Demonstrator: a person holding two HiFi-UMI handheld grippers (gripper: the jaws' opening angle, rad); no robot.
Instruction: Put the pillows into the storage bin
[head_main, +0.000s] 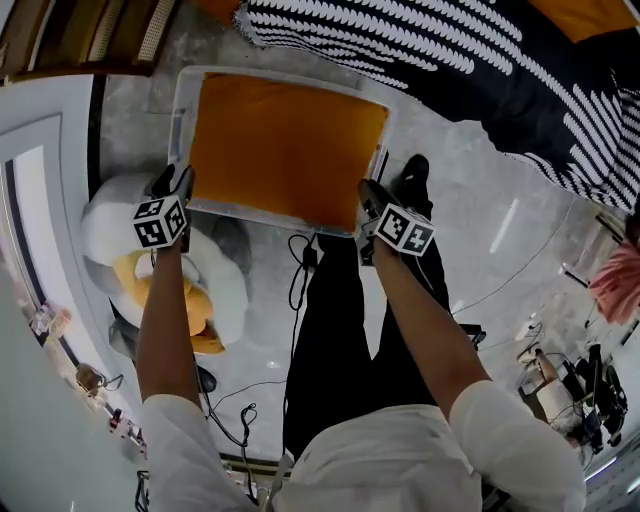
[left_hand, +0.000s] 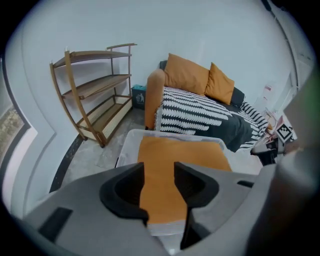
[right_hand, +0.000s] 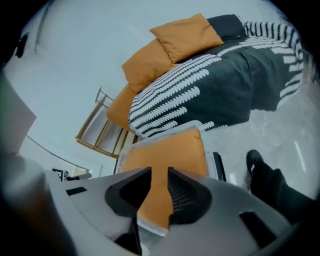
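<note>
Steeply below the person's head, a clear storage bin (head_main: 182, 120) stands on a glossy grey stone-look floor (head_main: 480, 200), and 1 orange pillow (head_main: 285, 150) lies flat inside it, filling nearly all of its opening. The left gripper (head_main: 174, 186) hangs over the bin's near left corner with its jaws standing well apart, nothing pinched between them. The right gripper (head_main: 370, 205) hangs at the near right corner with only a narrow gap between its jaws, and they too press on nothing. Just beyond the bin runs a bed (head_main: 450, 70) under a black cover with white markings, with 2 more orange pillows (left_hand: 187, 75) propped at its head against a pale wall. A curved wooden shelf unit (left_hand: 95, 95) stands by that wall, near the bed's end. Black cables (head_main: 300, 275) trail over the floor by the person's dark trousers, and a white and yellow soft shape (head_main: 225, 285) sits left of them.
</note>
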